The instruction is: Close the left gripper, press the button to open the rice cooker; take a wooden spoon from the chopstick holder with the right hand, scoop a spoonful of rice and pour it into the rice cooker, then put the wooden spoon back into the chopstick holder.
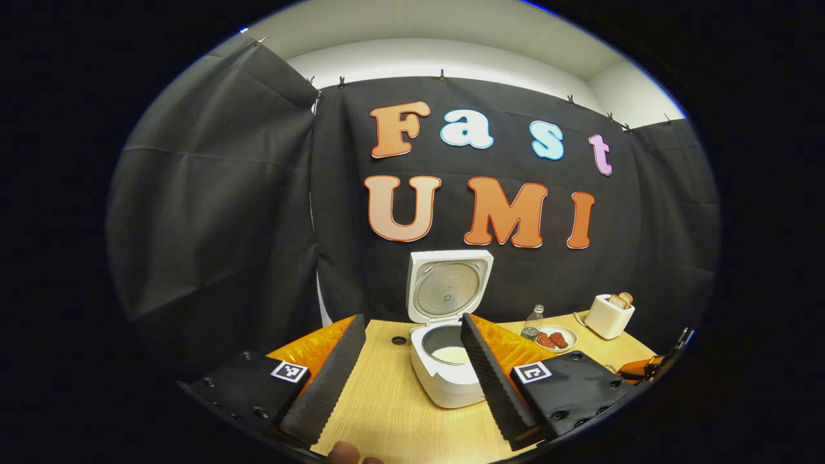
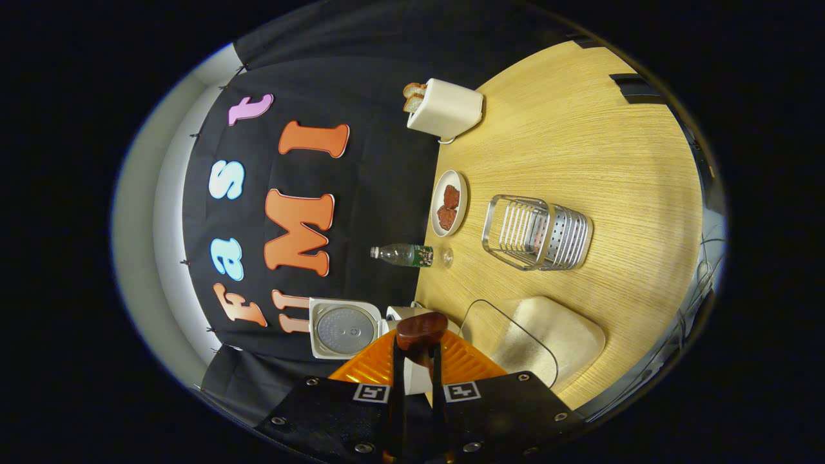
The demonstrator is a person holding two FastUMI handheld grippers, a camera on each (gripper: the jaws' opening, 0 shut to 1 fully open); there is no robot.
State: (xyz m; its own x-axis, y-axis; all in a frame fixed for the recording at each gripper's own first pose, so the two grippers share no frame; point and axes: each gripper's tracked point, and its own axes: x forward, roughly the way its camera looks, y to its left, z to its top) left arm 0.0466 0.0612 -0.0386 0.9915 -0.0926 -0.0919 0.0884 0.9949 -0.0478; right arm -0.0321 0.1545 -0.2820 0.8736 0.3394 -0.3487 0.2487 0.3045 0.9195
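Right gripper view: the right gripper (image 2: 417, 367) is clamped on the wooden spoon (image 2: 420, 330), whose bowl hides most of the rice cooker (image 2: 341, 327) behind it. The chopstick holder (image 2: 538, 232) stands mid-worktop, beside a plate (image 2: 448, 202), bottle (image 2: 405, 255) and toaster (image 2: 446, 109). Left gripper (image 1: 412, 361) gapes wide, framing the open cooker.

- Your left gripper (image 1: 412, 367) has ribbed, saw-edged fingers (image 1: 329, 380), with black screw-studded blocks and square tags behind them.
- Your right gripper (image 2: 417, 377) carries matching tags behind its fingers.
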